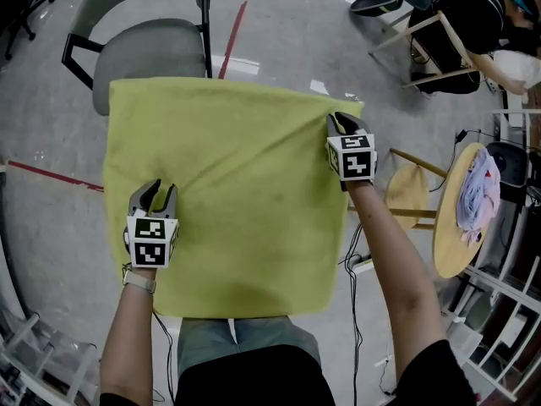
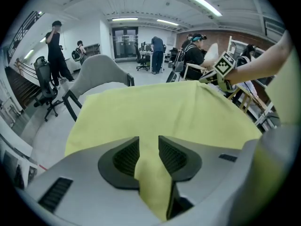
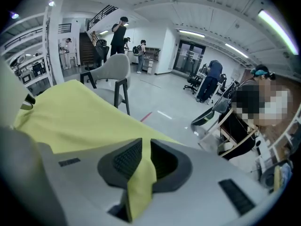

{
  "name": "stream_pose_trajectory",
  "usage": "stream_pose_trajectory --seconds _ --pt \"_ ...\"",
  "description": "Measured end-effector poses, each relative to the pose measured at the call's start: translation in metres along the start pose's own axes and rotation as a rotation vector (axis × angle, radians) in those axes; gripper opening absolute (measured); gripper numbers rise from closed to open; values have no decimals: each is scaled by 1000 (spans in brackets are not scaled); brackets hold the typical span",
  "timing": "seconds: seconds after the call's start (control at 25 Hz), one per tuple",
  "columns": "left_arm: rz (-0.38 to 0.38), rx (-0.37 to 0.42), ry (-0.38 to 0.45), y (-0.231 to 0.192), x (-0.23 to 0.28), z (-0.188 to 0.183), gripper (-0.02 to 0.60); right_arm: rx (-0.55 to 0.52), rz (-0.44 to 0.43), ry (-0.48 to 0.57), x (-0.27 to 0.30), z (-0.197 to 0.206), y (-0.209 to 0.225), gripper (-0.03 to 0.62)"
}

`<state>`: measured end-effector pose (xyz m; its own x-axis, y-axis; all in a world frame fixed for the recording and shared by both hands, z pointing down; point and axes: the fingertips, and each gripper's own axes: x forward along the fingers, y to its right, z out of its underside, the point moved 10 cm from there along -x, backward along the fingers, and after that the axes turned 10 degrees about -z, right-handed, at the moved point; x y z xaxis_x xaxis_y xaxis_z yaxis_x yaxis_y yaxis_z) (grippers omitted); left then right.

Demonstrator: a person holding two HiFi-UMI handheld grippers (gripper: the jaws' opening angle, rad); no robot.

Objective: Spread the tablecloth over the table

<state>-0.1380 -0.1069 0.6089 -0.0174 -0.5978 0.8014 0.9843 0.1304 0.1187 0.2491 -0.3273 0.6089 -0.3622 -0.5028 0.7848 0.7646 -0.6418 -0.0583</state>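
While both hands have the cloth pinched, I'd say the danger from here is a crooked lay. The left gripper has its fingers clamped on a fold of the yellow-green tablecloth at its 8 o'clock edge. The right gripper has its fingers squeezed on a fold by the 2 o'clock corner. The tablecloth lies stretched flat between them, hiding whatever table is beneath. Because the two grips sit unevenly, a harder tug from either hand could skew it, slip a thin fold free, or drag the far edge onto the grey chair at 11 o'clock.
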Motion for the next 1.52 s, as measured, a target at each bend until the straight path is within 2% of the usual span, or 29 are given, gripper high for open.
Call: stream_pose_trajectory --seconds 0.2,0.36,0.48,0.64,0.84,0.96,1.12,1.32,1.48,1.52 --pt "-52 -20 9 -29 2 -12 143 4 -105 60 -1 -5 -54 54" --pt "-130 -57 10 -57 7 -28 143 -95 -209 54 5 -13 -101 54" --pt "-191 -89 22 -77 11 -41 143 -203 -253 27 10 -18 -127 21" --pt "-242 -122 28 -100 19 -58 143 -273 -290 -26 20 -19 -140 11" --pt "-278 -118 7 -128 41 -68 143 -265 -312 -74 23 -20 -141 9" --pt "-271 -119 -20 -145 59 -70 143 -228 -331 -131 26 -27 -140 9" --pt "-250 -77 -57 -161 80 -70 143 -210 -347 -229 31 -37 -141 9" --pt "-224 -78 -55 -176 99 -79 143 -147 -398 -318 37 -45 -136 9" --pt "-146 -133 -30 -186 114 -88 136 -156 -378 -360 37 -49 -136 9" --pt "-121 -143 -26 -189 116 -89 118 -169 -364 -373 37 -50 -138 9"
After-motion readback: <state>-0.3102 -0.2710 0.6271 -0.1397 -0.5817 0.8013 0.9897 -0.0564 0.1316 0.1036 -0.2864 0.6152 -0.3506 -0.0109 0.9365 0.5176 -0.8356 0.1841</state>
